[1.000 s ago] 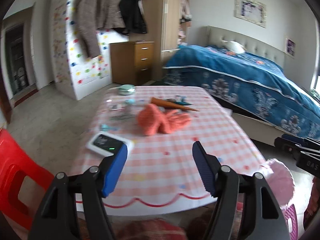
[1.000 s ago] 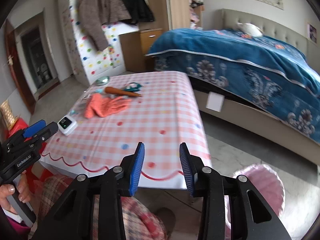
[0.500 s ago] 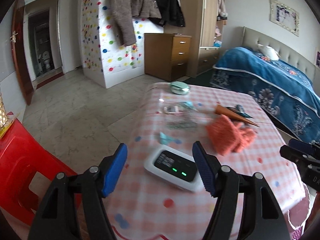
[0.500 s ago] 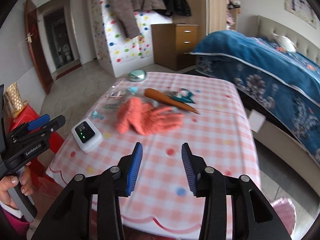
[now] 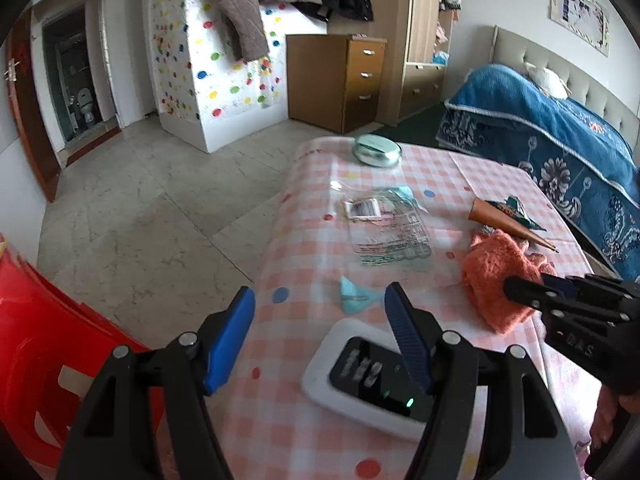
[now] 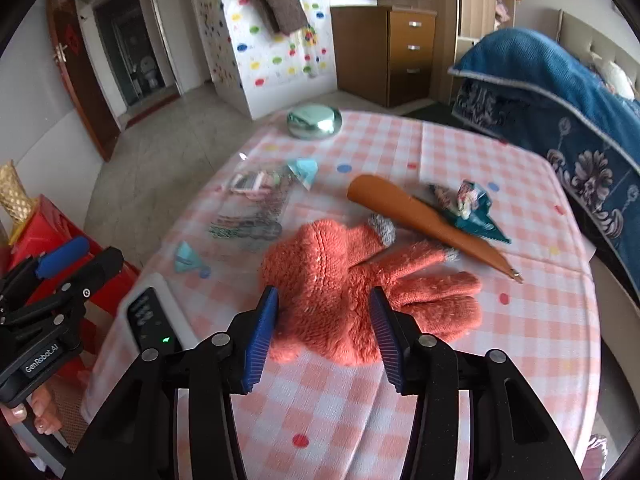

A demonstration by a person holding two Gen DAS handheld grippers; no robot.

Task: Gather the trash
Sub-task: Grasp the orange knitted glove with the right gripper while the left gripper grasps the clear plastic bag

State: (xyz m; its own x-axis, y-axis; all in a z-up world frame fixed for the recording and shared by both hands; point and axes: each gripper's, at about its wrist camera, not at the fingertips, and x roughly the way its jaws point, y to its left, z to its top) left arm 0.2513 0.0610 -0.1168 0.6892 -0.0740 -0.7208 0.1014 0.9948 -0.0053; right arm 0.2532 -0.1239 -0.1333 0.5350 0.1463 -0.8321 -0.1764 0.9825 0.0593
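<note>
**Bedroom desk, trash scattered among keepers**

On the checked desk, both grippers hover with fingers spread, empty. The right gripper straddles the orange gloves, which it may grab by mistake. Trash lies beyond: two teal scraps, one clear wrapper, one crumpled packet.

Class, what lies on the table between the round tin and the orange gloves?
In the right wrist view, the clear plastic wrapper and a light-blue scrap lie between tin and gloves.
</note>
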